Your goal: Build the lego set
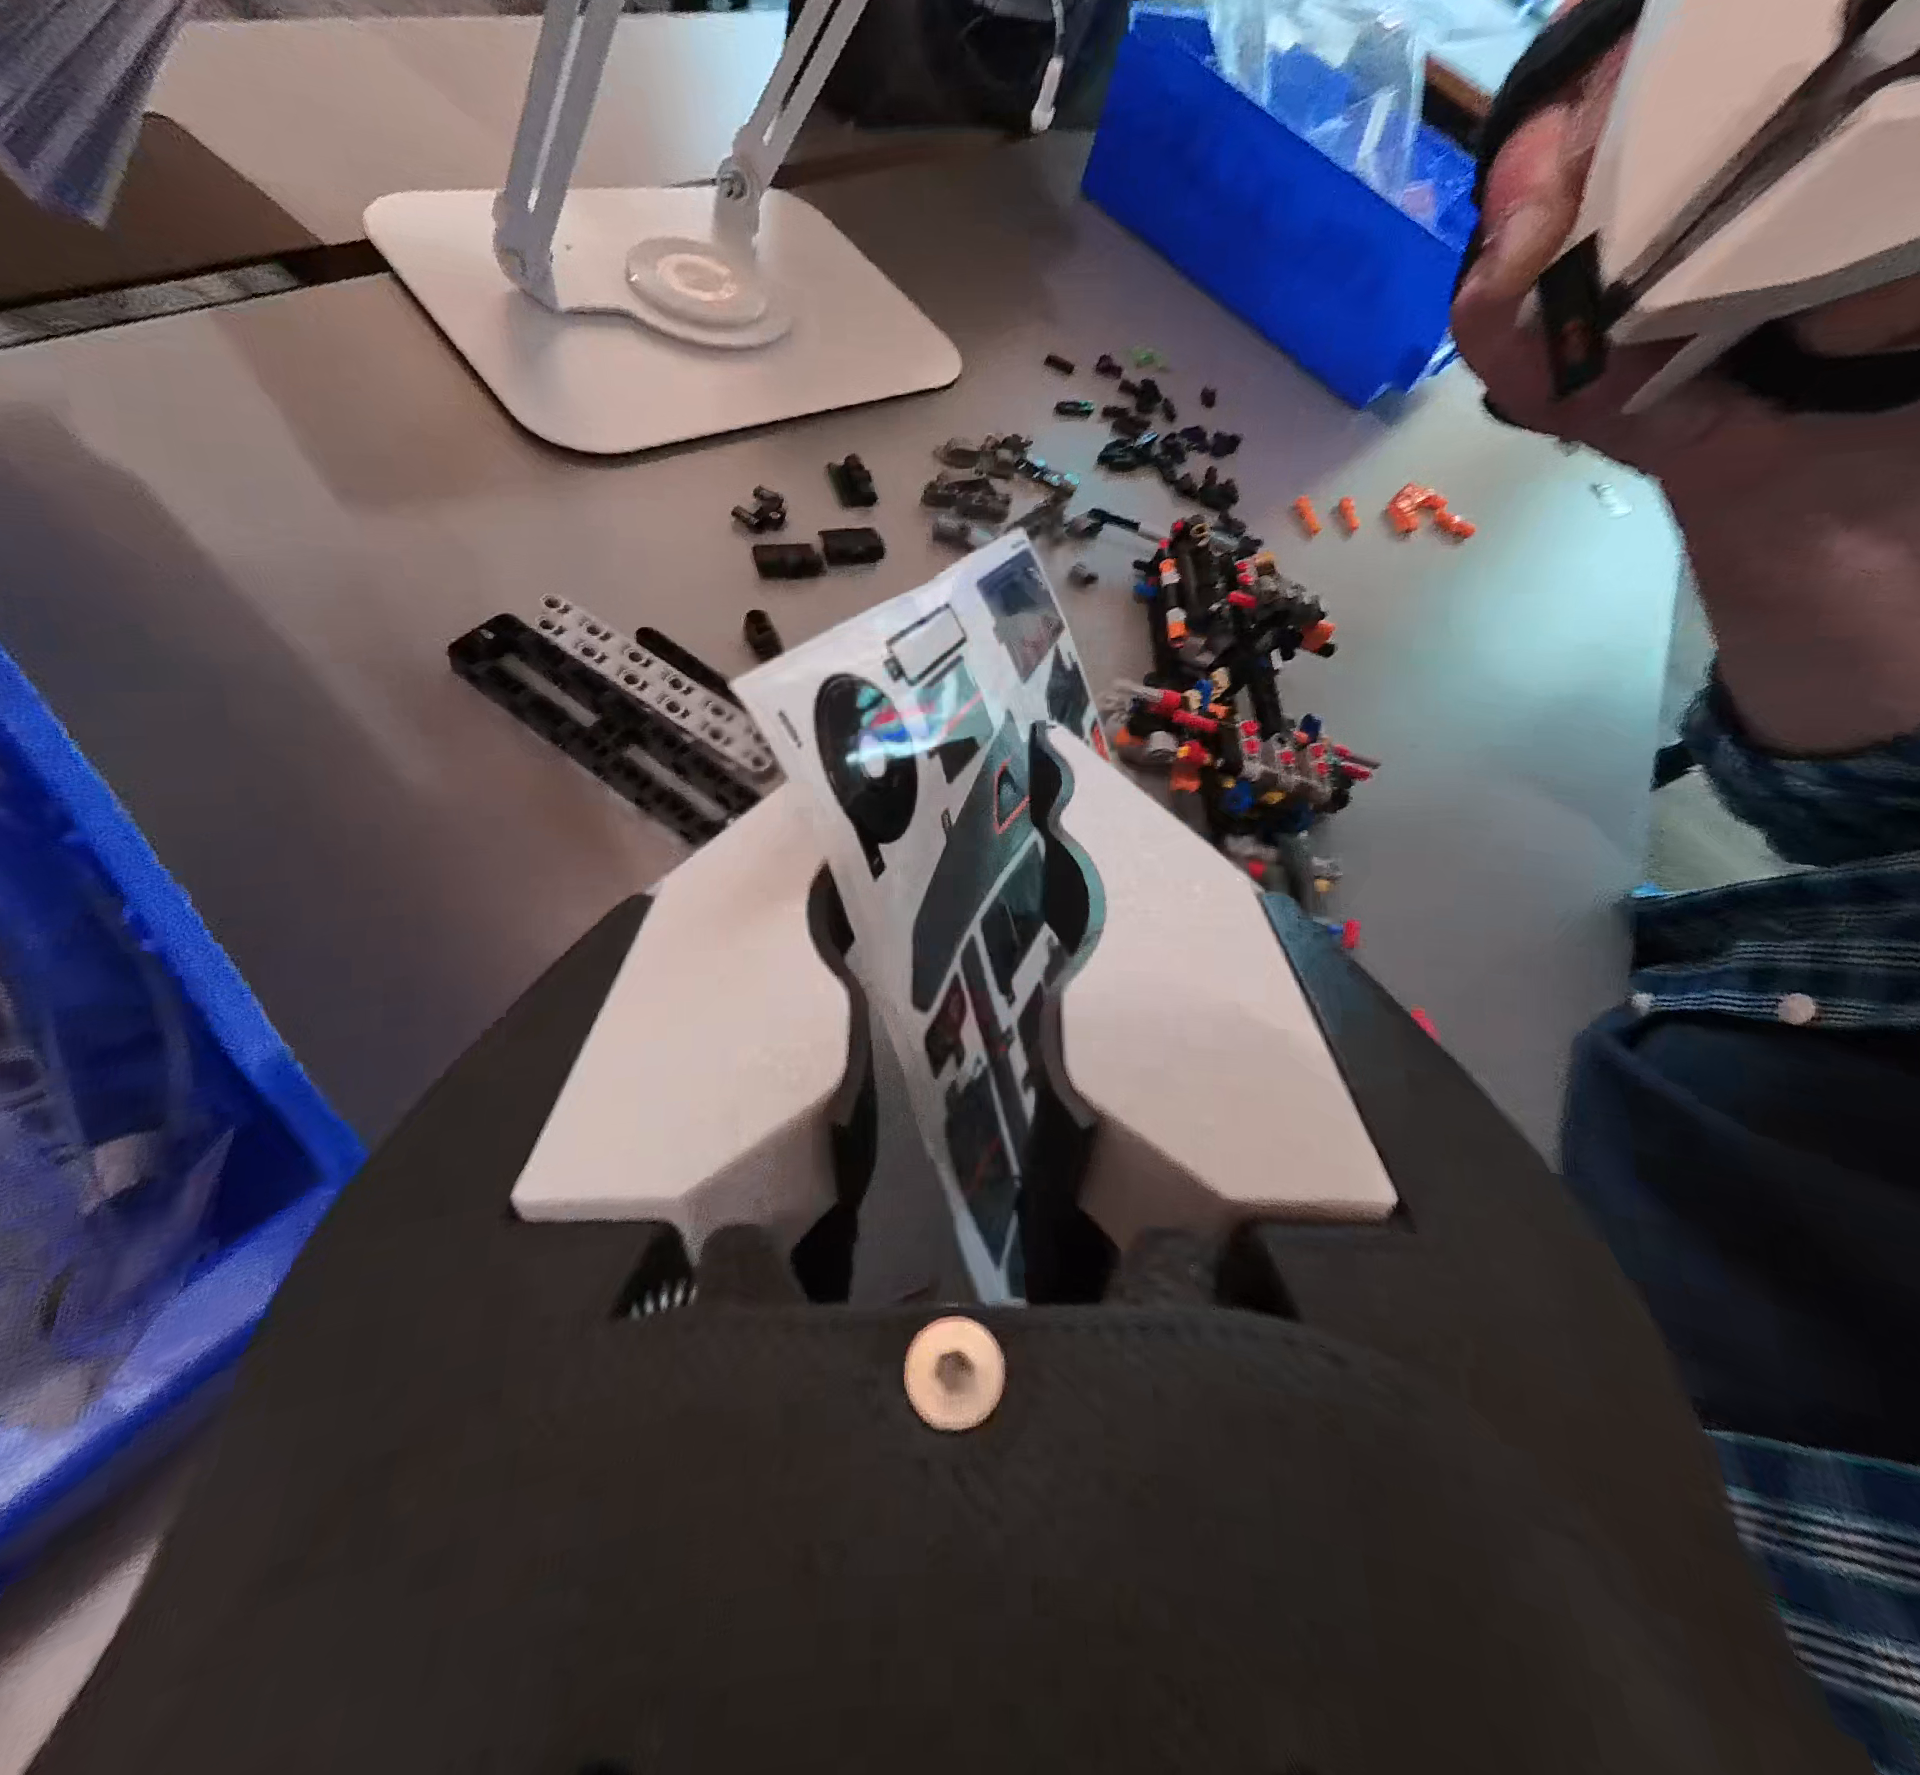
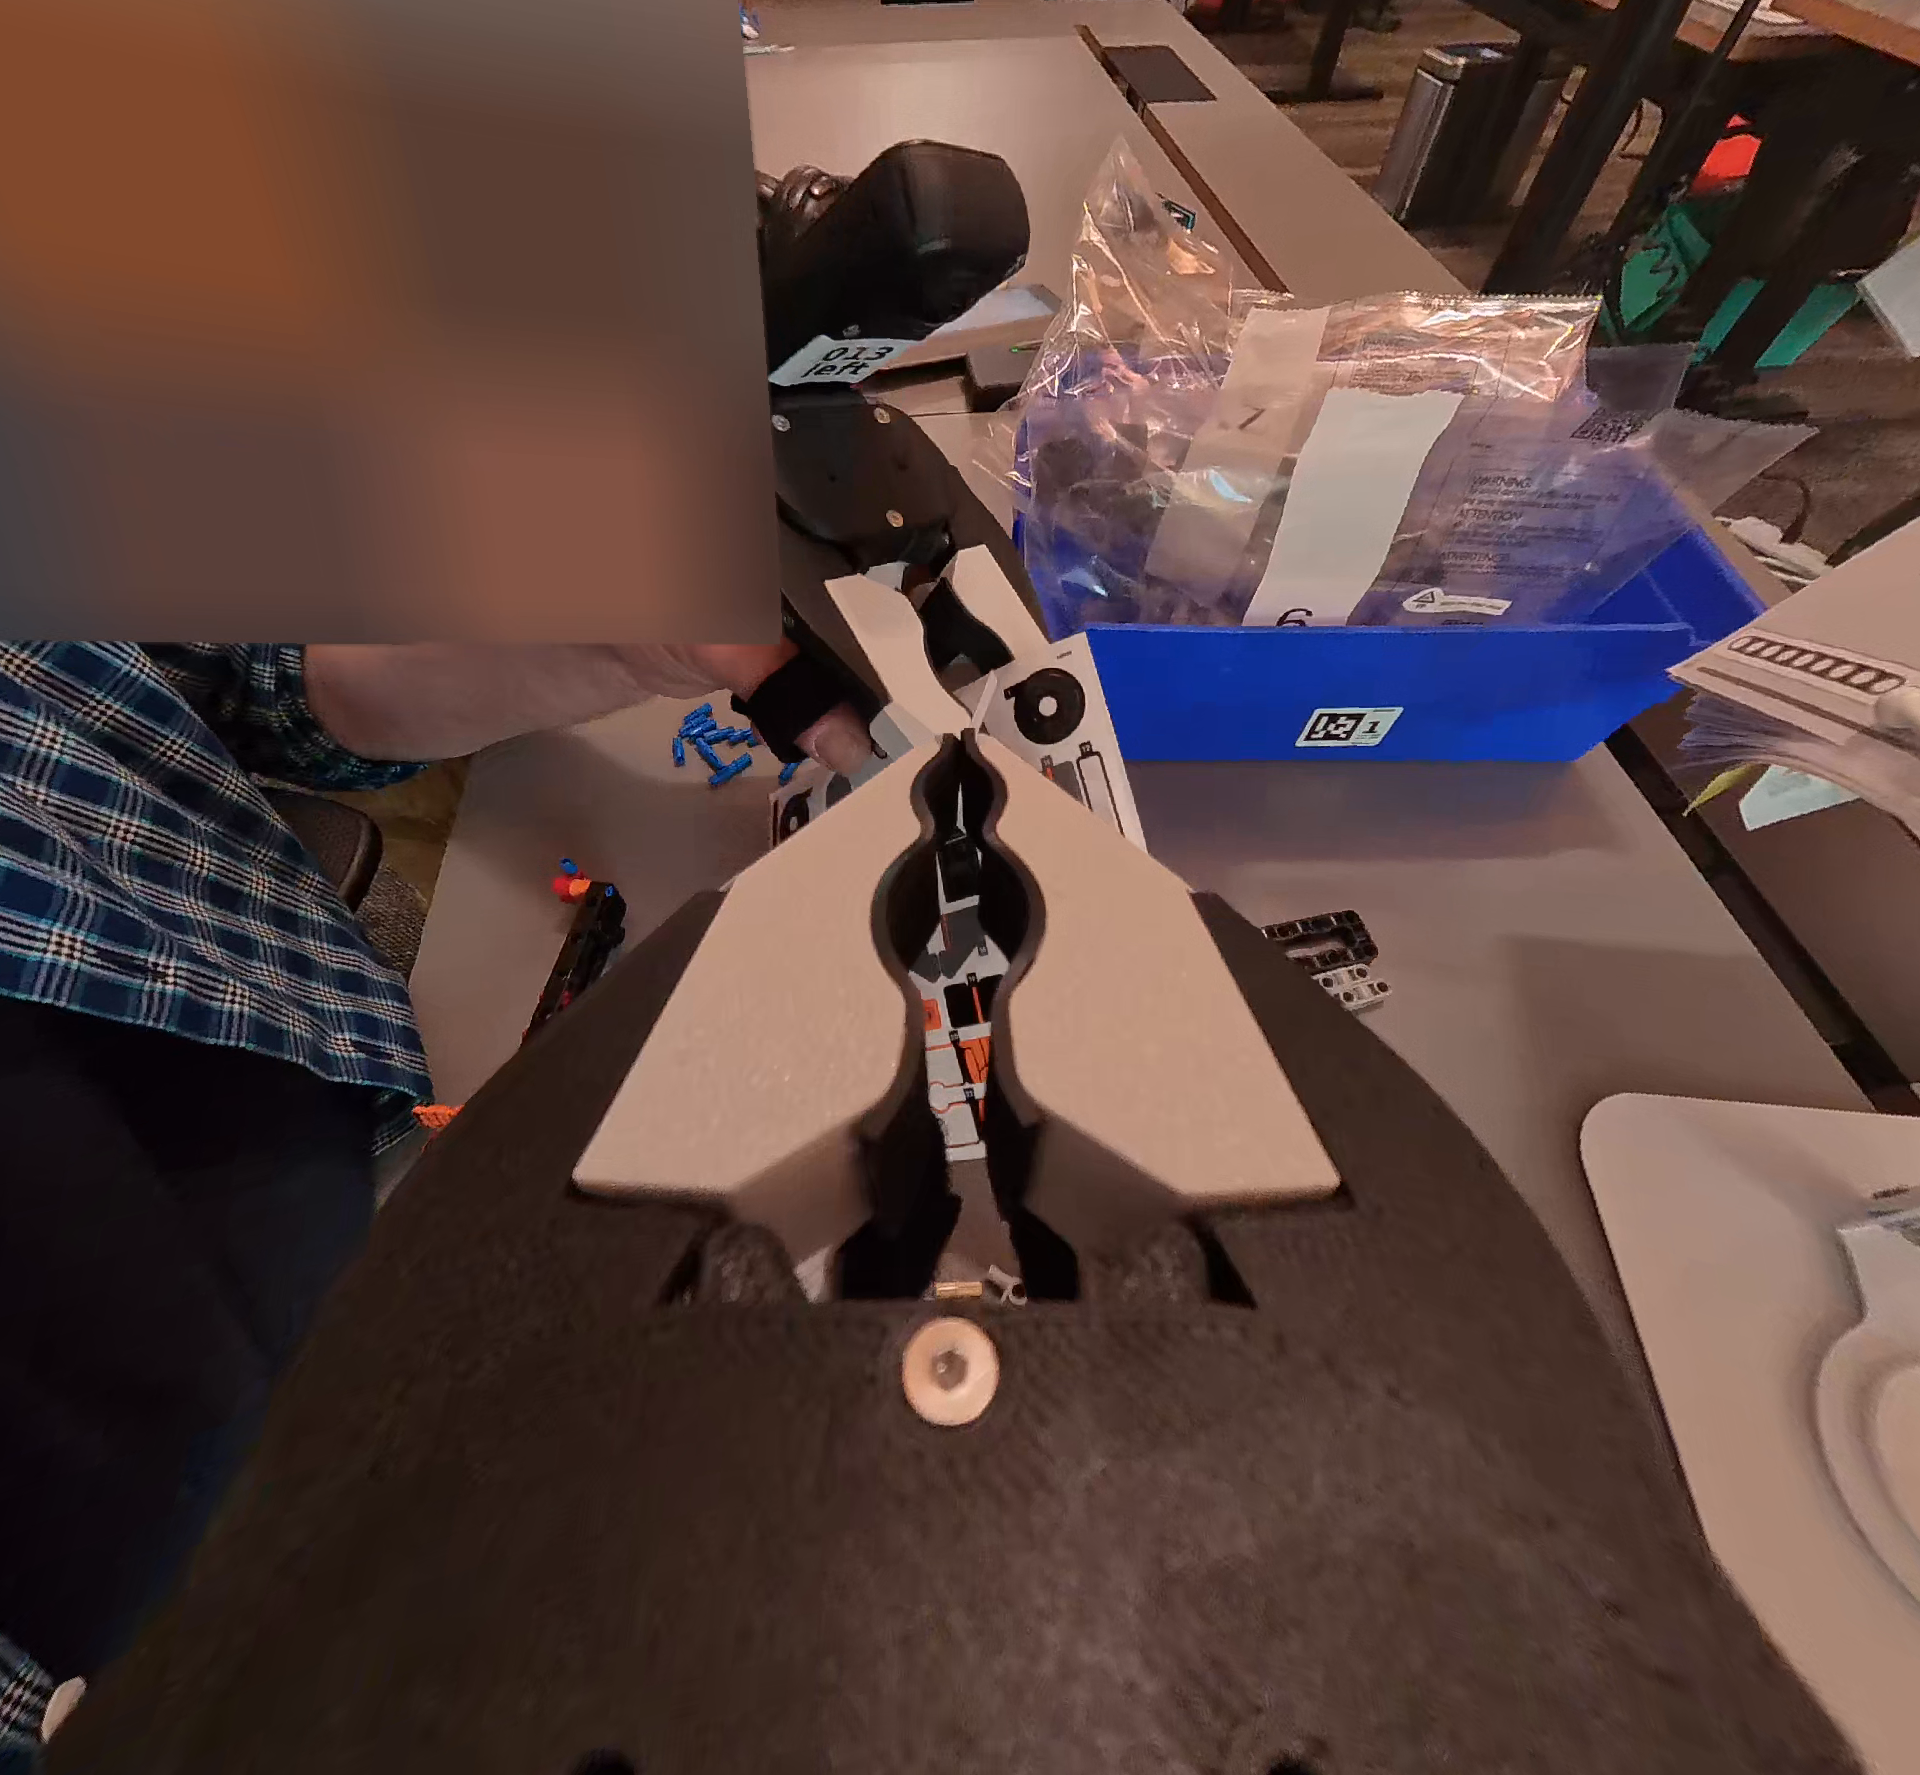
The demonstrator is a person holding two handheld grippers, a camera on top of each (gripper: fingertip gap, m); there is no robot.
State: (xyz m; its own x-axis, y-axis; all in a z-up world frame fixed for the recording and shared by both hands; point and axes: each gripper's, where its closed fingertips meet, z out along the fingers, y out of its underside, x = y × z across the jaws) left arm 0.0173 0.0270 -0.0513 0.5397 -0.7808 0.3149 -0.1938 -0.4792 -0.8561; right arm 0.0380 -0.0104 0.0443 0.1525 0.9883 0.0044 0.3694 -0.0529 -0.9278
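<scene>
The left gripper [image 1: 1023,749] clamps the sticker sheet [image 1: 956,728] upright; the right gripper [image 2: 961,743], clenched on a small sticker [image 2: 961,858], sits just beside it.

The sticker sheet [image 1: 971,852] is a pale, glossy strip printed with black, grey and red-edged shapes, held edge-up above the grey table. In the left wrist view it runs from 6 o'clock toward 12 o'clock, its free end curling over the black beams. The partly built lego chassis [image 1: 1242,686], black with orange, red and blue pins, lies at 2 o'clock of the sheet. Loose black connectors [image 1: 1039,478] scatter at 12 o'clock, orange pieces [image 1: 1423,512] farther right, and a black-and-grey stack of holed beams [image 1: 613,717] lies at 9 o'clock. The right wrist view shows small blue pins [image 2: 712,738] on the table.
</scene>
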